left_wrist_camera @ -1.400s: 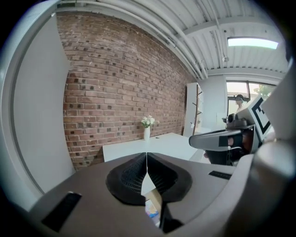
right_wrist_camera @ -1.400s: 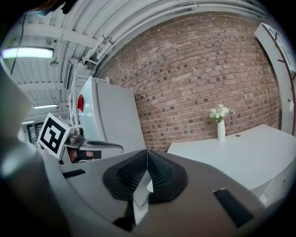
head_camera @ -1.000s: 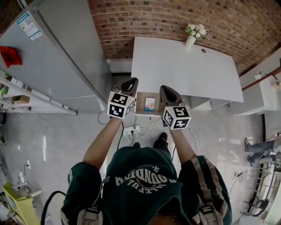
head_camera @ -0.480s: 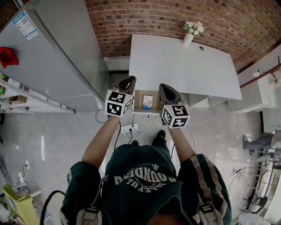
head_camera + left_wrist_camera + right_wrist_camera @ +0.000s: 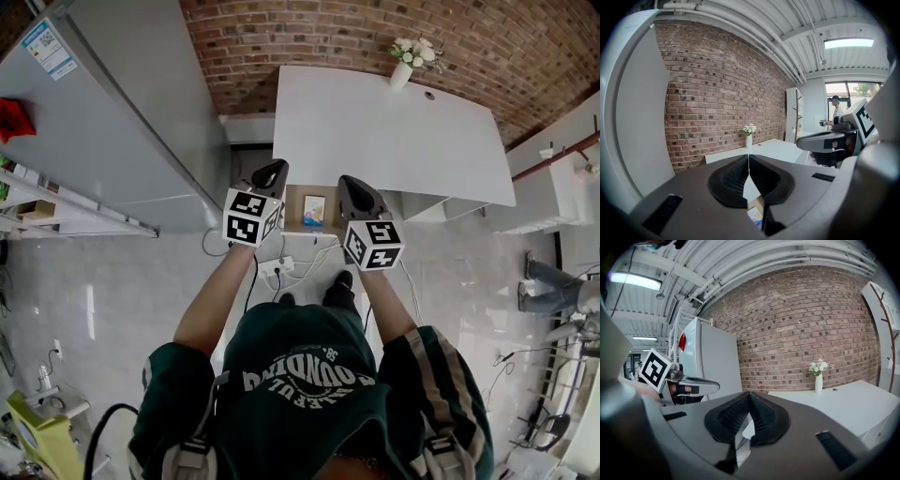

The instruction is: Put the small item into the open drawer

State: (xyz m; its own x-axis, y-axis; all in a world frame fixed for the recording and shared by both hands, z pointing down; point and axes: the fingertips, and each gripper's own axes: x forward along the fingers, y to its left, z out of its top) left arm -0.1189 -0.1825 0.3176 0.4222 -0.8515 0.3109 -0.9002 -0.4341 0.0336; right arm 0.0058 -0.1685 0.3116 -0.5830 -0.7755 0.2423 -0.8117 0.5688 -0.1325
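Brick wall behind, white surface (image 5: 394, 131) in front of it. Small item (image 5: 314, 209), a rectangle with blue on its face, lies inside the open drawer (image 5: 296, 204) at the surface's near edge. I read its long axis as running from me toward the wall; can't tell which end leads. Left gripper (image 5: 273, 170) and right gripper (image 5: 349, 182) hover over either side of the drawer, fingers clenched on nothing, both clear of the item.

we stand before the table (image 5: 394, 141), the fridge (image 5: 112, 122) at our left
the vase (image 5: 403, 73) sits on the table's far edge by the brick wall (image 5: 309, 33); the open drawer (image 5: 292, 214) juts from the near edge, the small item (image 5: 314, 210) in it
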